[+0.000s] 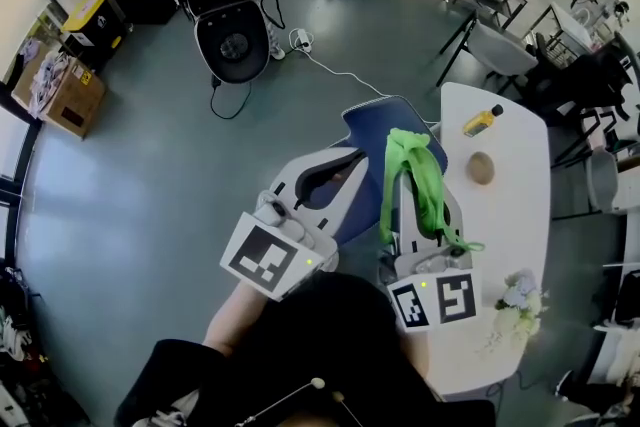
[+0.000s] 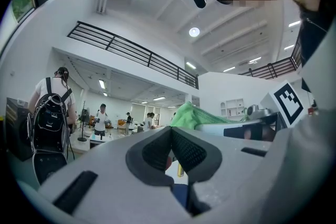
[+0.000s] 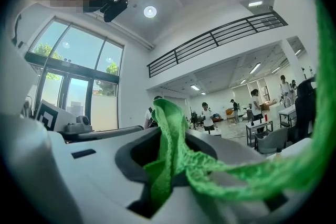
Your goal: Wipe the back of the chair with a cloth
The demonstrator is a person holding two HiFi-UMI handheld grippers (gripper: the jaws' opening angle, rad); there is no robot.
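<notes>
Clamping the green cloth [image 3: 167, 128], the right gripper [image 3: 169, 150] has its jaws pressed on a bunched fold of it. The rest of the fabric spills up over the jaw tips and trails off to the right in the right gripper view. In the head view the cloth drapes over that gripper's front end and hangs down along it, above the blue chair [image 1: 372, 129]; whether it touches the chair cannot be told. The left gripper [image 2: 171, 136] is just beside the right one, its dark ribbed pads [image 2: 190, 152] closed against each other with nothing between them. Both grippers are held over the chair, which stands against the near long edge of the white table [image 1: 505, 225]. A yellow bottle [image 1: 483, 121] lies near the table's far end, a round brown object [image 1: 481, 167] sits just behind it toward the middle, and a small bunch of pale flowers [image 1: 518, 300] rests near the closer end
</notes>
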